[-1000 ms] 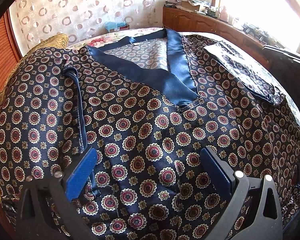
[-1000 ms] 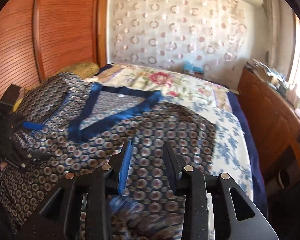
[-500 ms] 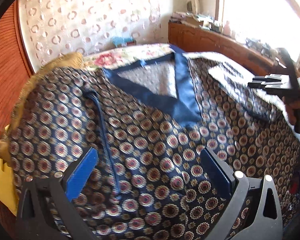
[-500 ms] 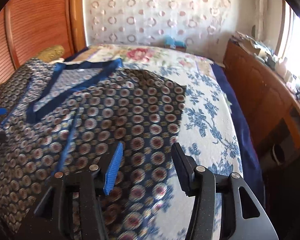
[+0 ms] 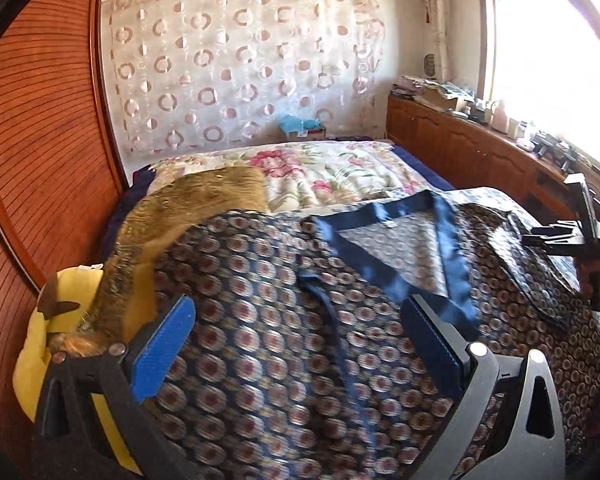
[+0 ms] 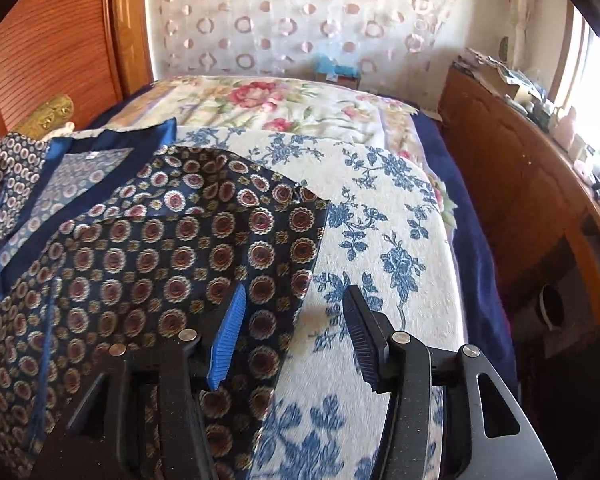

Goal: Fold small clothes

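Patterned robe (image 5: 260, 320) lies spread over the bed (image 6: 380, 208), navy collar band (image 5: 448, 236) toward the pillows; the cloth looks thin, satiny and limp, so it likely slides and sags, best pinched at a hem or sleeve edge. Left gripper (image 5: 300, 344) hovers over its middle, fingers spread, holding nothing. Right gripper (image 6: 296, 336) straddles its right edge, fingers spread, empty.

Your bed (image 6: 472, 264) carries a white cover with blue flowers (image 6: 380, 216), a rose-patterned blanket (image 6: 268, 100) beyond it, a gold cushion (image 5: 196, 200) by the headboard, and the medallion-print robe (image 6: 148, 248) spread across.
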Demonstrator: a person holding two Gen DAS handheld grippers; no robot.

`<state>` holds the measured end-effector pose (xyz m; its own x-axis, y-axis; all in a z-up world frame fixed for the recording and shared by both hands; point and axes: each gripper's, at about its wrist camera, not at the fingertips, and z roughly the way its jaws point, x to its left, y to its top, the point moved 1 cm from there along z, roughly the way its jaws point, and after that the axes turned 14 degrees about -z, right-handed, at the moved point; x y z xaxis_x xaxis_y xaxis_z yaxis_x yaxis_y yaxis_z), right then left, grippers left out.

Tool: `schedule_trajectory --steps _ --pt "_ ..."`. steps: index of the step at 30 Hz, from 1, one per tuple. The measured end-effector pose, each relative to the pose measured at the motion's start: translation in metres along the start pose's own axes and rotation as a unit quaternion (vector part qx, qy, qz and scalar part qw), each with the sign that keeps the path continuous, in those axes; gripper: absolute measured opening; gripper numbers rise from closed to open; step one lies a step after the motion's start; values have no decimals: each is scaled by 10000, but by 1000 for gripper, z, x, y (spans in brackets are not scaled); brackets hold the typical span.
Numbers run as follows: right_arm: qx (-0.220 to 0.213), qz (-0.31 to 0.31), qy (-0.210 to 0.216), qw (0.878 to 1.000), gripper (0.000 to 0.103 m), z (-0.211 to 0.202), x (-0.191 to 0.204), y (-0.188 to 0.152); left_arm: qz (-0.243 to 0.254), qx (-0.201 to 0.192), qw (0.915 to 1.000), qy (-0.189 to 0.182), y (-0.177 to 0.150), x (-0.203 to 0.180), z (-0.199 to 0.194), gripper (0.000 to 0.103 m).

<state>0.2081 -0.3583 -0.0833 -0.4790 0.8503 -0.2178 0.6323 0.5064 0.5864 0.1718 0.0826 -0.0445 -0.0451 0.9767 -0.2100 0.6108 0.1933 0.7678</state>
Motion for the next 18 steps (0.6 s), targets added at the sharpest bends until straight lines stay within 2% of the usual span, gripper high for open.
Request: schedule_trajectory --steps 7,11,14,16,18 --pt "0 85 91 9999 53 1 -4 -1 -184 -20 9997 184 23 37 19 103" --pt "20 94 75 9999 54 2 -4 0 -184 91 9990 398 31 54 32 103" --pt "29 123 96 9999 56 4 -6 0 -317 232 9985 382 36 68 43 102" --pt "27 119 92 9999 56 3 -6 0 -498 372 9979 194 38 78 50 87" --pt "26 106 76 9999 56 3 -6 0 -709 490 9961 184 39 88 57 73"
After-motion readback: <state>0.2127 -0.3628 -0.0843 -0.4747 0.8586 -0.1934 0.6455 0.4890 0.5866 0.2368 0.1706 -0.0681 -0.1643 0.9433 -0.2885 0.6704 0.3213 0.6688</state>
